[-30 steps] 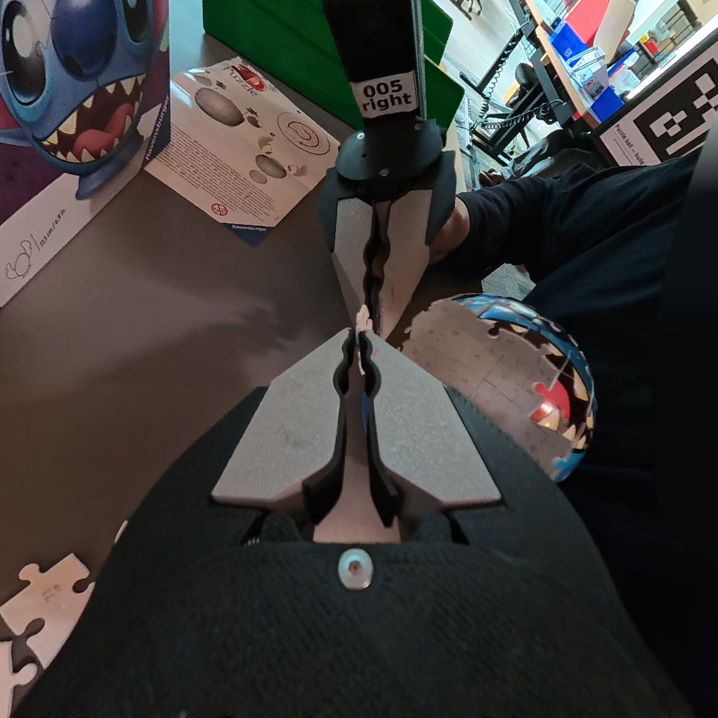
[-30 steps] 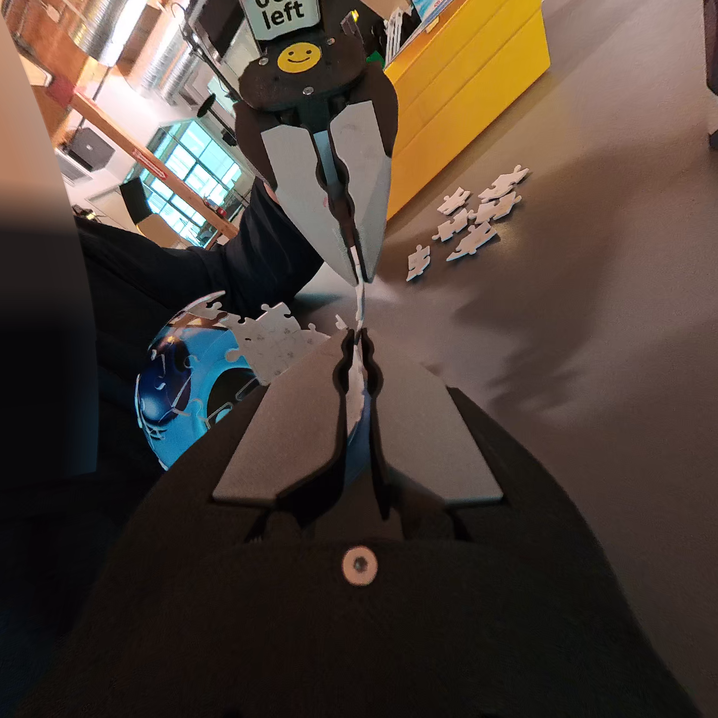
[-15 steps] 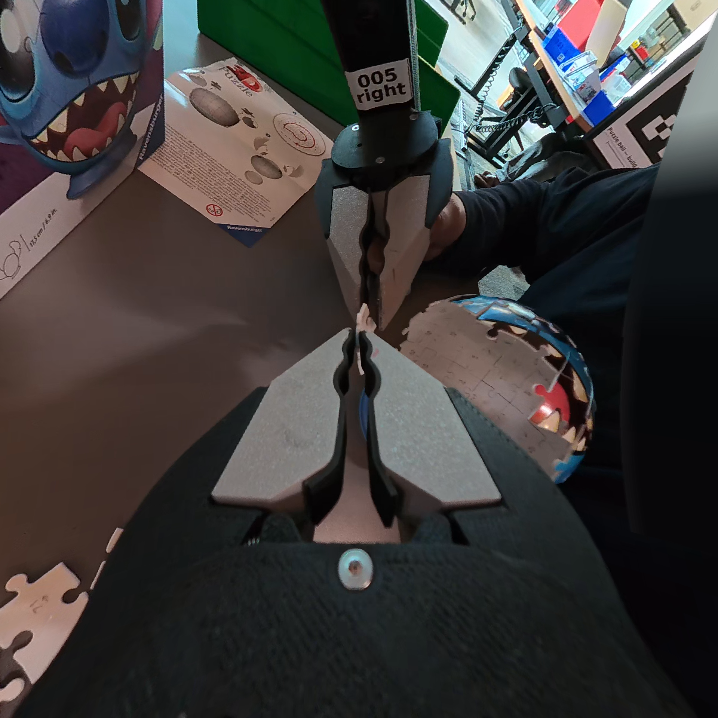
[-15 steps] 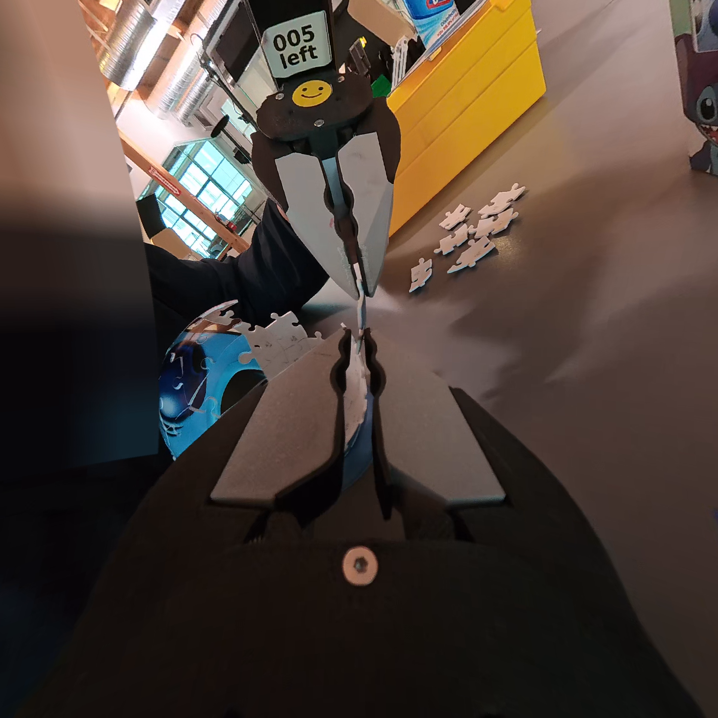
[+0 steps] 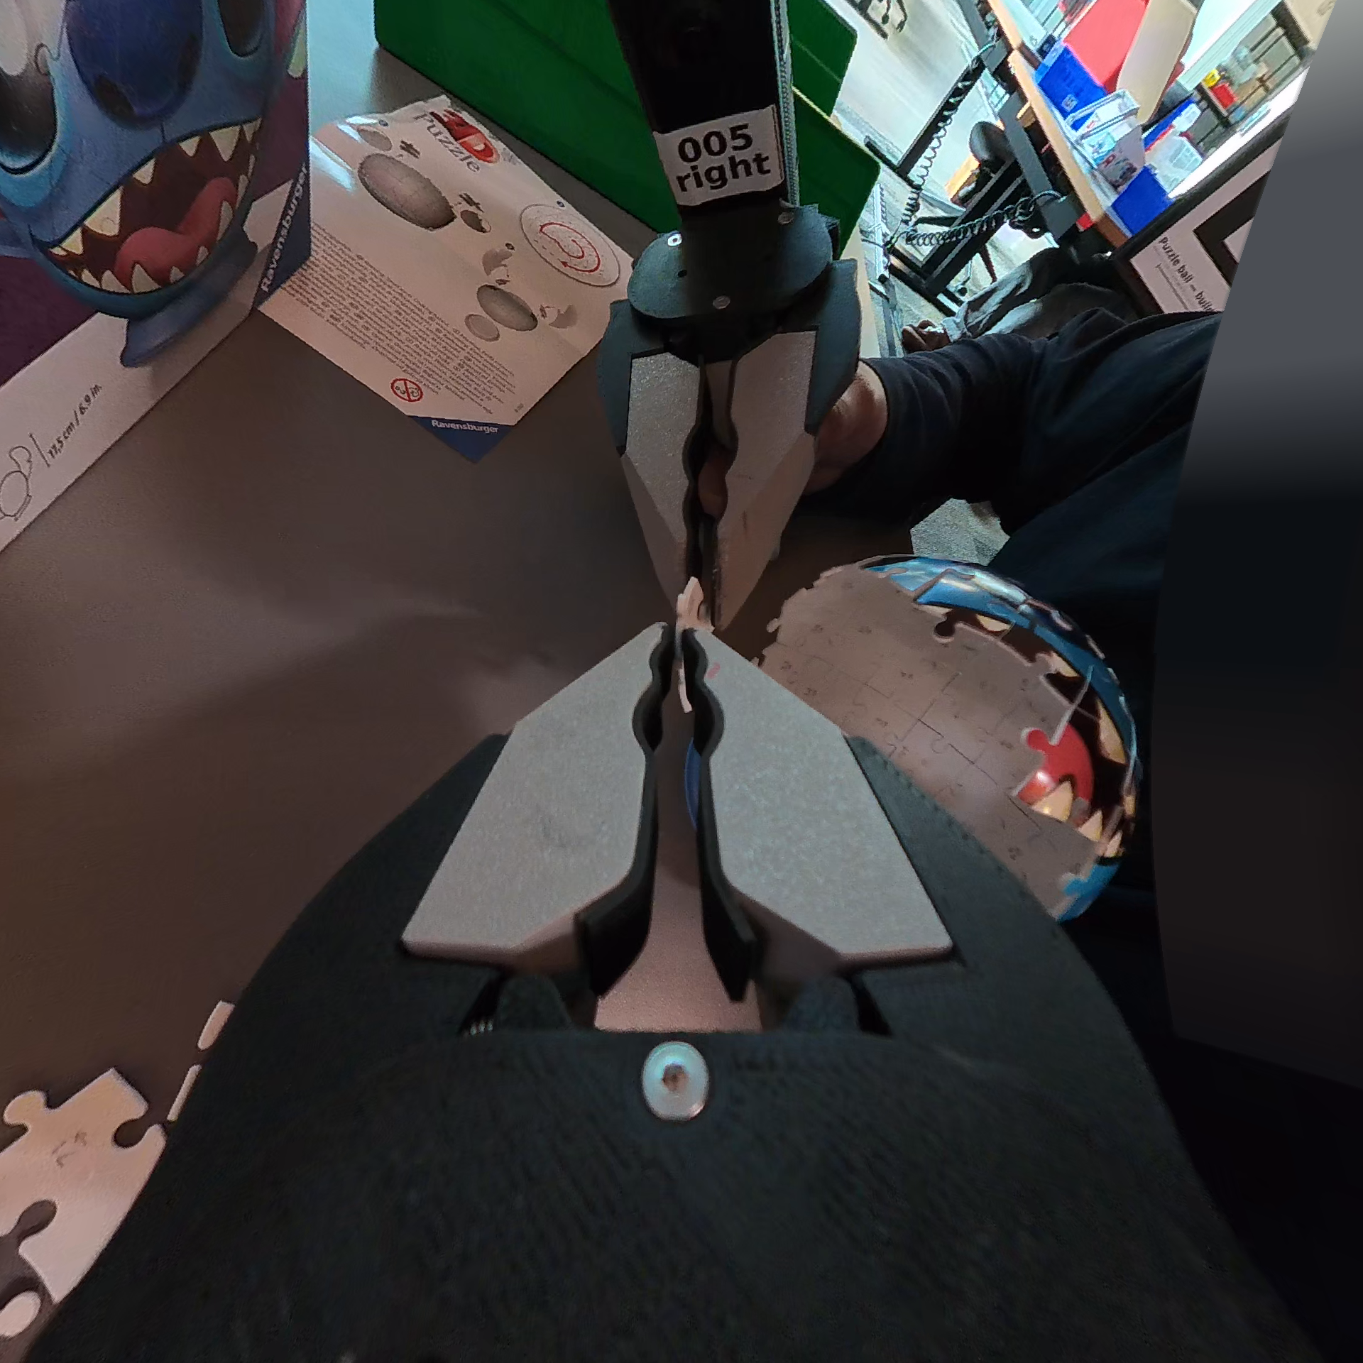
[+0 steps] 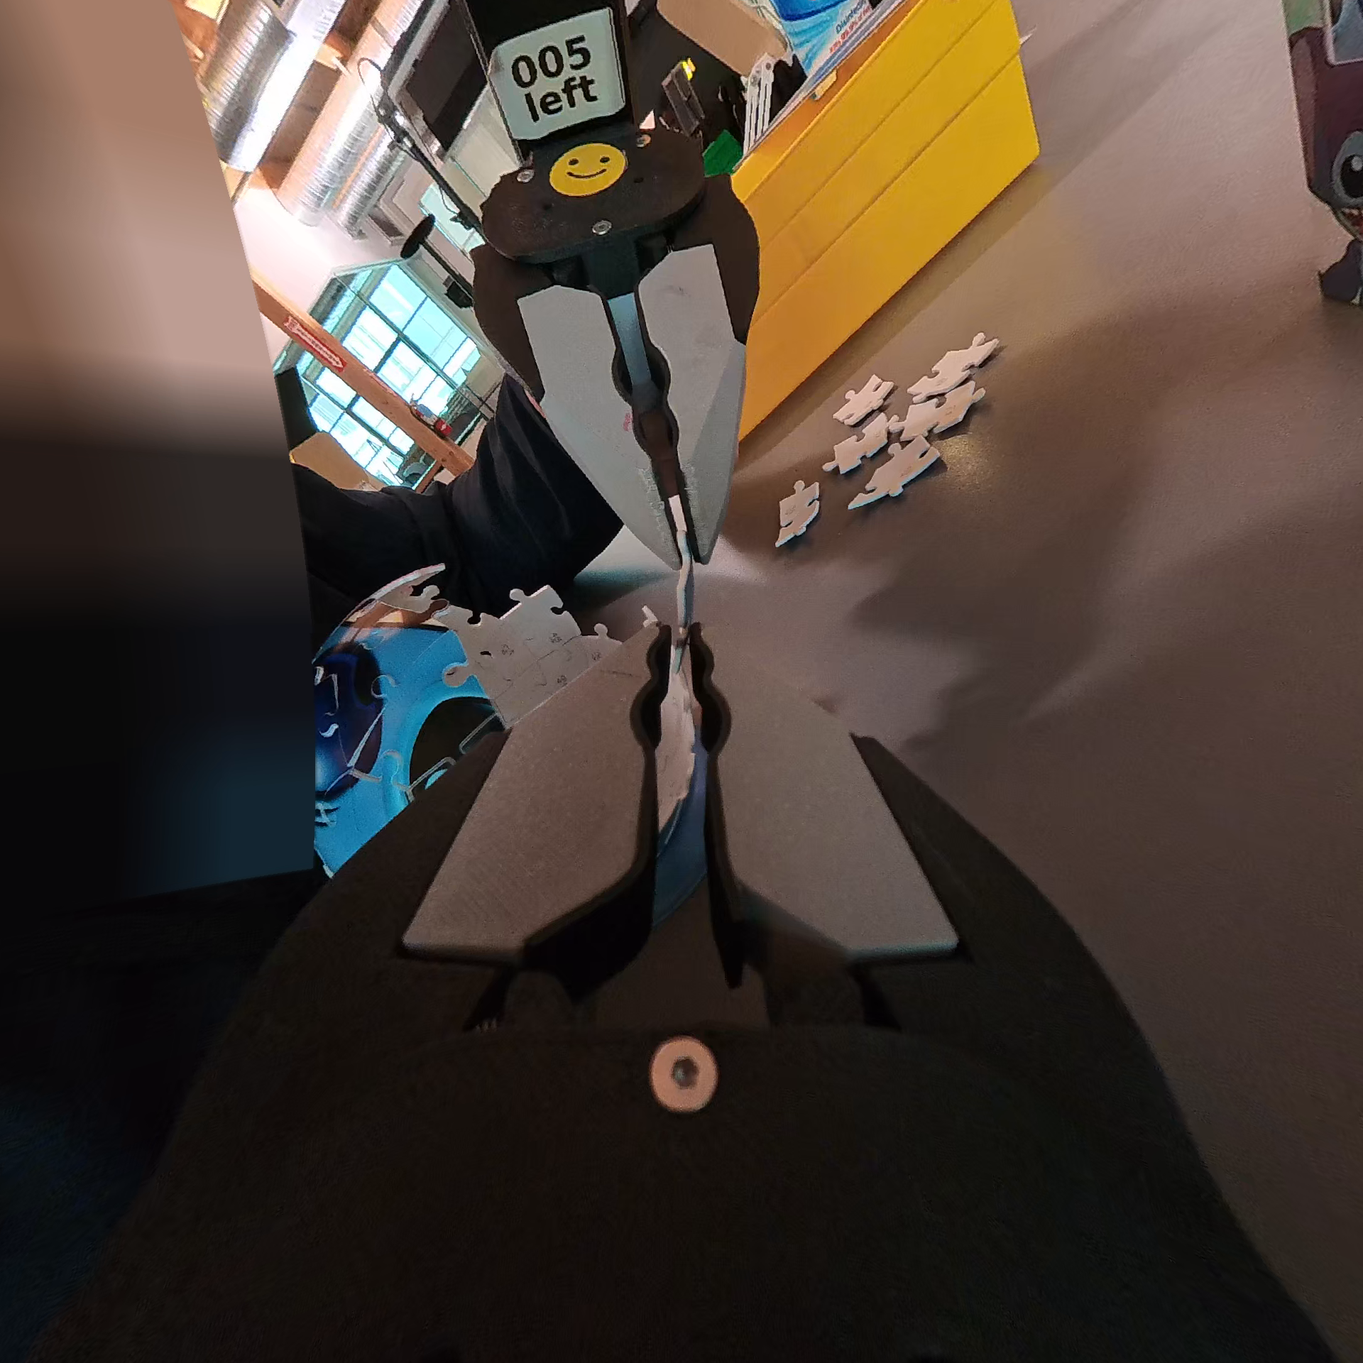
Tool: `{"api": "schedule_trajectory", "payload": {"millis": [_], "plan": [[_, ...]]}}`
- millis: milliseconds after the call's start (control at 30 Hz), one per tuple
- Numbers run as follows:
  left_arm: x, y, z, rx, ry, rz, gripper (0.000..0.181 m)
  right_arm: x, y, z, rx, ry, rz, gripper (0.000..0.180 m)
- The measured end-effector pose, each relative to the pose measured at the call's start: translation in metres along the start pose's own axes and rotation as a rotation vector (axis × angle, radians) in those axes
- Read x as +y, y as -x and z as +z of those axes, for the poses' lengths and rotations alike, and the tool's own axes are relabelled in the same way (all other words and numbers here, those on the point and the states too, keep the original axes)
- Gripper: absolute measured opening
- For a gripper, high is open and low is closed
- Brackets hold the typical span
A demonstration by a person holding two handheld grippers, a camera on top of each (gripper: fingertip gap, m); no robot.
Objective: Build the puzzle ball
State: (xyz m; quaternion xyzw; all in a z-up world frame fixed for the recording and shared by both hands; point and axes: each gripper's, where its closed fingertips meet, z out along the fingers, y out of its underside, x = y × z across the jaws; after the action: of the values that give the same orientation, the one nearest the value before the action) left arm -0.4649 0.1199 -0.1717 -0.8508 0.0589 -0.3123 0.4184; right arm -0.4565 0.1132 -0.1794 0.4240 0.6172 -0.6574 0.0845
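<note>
two grippers meet tip to tip over a grey table (image 5: 258, 605): the left gripper (image 5: 678, 642) is clamped on a puzzle piece (image 6: 684, 583), the right gripper (image 6: 682, 636) pinched on the rim of the half-built puzzle ball (image 5: 959, 730) beside it. loose pieces (image 6: 892, 435), a leaflet (image 5: 450, 280), a puzzle box (image 5: 133, 184) and a yellow bin (image 6: 885, 184) lie beyond.

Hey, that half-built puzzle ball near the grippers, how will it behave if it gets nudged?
The puzzle ball is rounded, so it will probably roll or rock. It looks like a thin hollow shell with an open jagged edge, so it is likely light, and its edge pieces may pop loose under pressure.
</note>
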Motion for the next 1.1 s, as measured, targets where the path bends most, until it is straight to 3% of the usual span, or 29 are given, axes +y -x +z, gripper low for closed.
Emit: {"api": "schedule_trajectory", "payload": {"millis": [1100], "plan": [[0.011, 0.001, 0.007, 0.038, 0.034, -0.044, 0.000, -0.001, -0.007, -0.003, 0.015, -0.005, 0.005, 0.001]]}}
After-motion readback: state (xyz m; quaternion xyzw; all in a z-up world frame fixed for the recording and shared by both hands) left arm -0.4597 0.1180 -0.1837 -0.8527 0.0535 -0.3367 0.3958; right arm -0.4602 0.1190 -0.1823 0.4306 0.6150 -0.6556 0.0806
